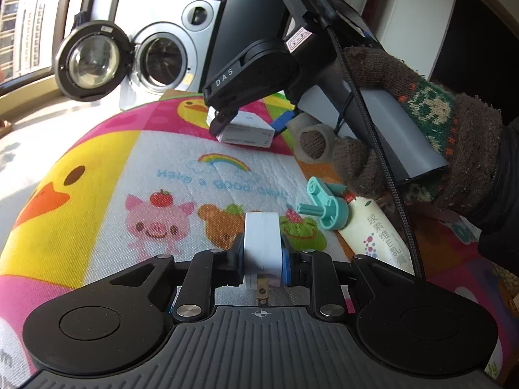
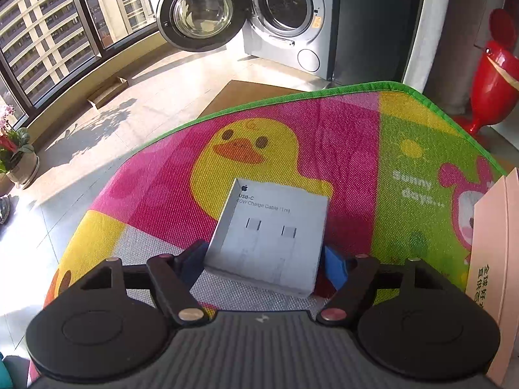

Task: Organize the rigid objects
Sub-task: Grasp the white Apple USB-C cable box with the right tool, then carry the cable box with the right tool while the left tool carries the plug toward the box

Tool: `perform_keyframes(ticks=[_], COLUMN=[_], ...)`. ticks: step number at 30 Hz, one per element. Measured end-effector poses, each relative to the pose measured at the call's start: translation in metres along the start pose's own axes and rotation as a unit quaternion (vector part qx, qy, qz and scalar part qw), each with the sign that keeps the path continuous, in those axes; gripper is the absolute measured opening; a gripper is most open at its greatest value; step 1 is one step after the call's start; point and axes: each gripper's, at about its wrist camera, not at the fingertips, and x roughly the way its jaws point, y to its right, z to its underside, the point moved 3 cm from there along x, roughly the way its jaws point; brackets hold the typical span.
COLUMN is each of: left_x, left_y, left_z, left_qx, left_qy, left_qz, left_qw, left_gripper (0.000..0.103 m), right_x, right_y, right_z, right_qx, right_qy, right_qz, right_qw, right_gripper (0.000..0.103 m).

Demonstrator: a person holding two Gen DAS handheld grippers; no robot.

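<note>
My left gripper [image 1: 262, 261] is shut on a white power adapter [image 1: 261, 246], prongs toward the camera, held above the cartoon mat [image 1: 129, 168]. My right gripper [image 2: 264, 264] has its fingers on both sides of a white USB-C cable box [image 2: 269, 236] that lies on the mat [image 2: 356, 149]; the fingers touch its sides. In the left wrist view the right gripper [image 1: 223, 120], held by a gloved hand [image 1: 405, 136], sits at the same box [image 1: 246, 131] at the mat's far side.
A teal plastic part [image 1: 327, 207] and a cream tube [image 1: 376, 233] lie on the mat to the right of my left gripper. A pink box [image 2: 496, 259] stands at the right edge. A washing machine [image 2: 292, 16] with its door open is beyond the mat.
</note>
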Motion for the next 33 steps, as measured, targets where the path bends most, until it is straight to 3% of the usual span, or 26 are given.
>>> perform_keyframes(ticks=[4, 9, 16, 20, 24, 27, 30, 33], left_x=[-0.001, -0.015, -0.041, -0.045, -0.041, -0.025, 0.005, 0.053], left_y=[0.007, 0.035, 0.093, 0.13, 0.163, 0.191, 0.213, 0.224], left_z=[0.001, 0.004, -0.008, -0.013, -0.046, -0.091, -0.129, -0.159], left_qx=[0.021, 0.083, 0.158, 0.185, 0.199, 0.213, 0.204, 0.165], left_qy=[-0.001, 0.003, 0.005, -0.008, 0.011, 0.055, 0.072, 0.051], left_qz=[0.009, 0.049, 0.118, 0.158, 0.178, 0.162, 0.147, 0.169], left_qw=[0.9997, 0.9954, 0.9803, 0.9699, 0.9636, 0.9621, 0.9652, 0.9704], left_gripper=[0.024, 0.024, 0.024, 0.024, 0.024, 0.024, 0.024, 0.027], right_x=[-0.065, -0.16, -0.244, -0.274, -0.302, -0.315, -0.315, -0.31], right_y=[0.011, 0.038, 0.093, 0.114, 0.133, 0.144, 0.153, 0.163], right_z=[0.028, 0.099, 0.205, 0.24, 0.257, 0.263, 0.267, 0.272], right_qx=[-0.015, -0.056, -0.06, -0.033, -0.015, 0.0, 0.011, 0.027], right_qy=[0.028, 0.105, 0.165, 0.192, 0.234, 0.261, 0.272, 0.273], right_qz=[-0.057, -0.054, 0.034, 0.05, 0.069, 0.074, 0.079, 0.08], right_qw=[0.998, 0.991, 0.984, 0.98, 0.97, 0.963, 0.959, 0.958], right_gripper=[0.069, 0.069, 0.069, 0.069, 0.069, 0.069, 0.069, 0.069])
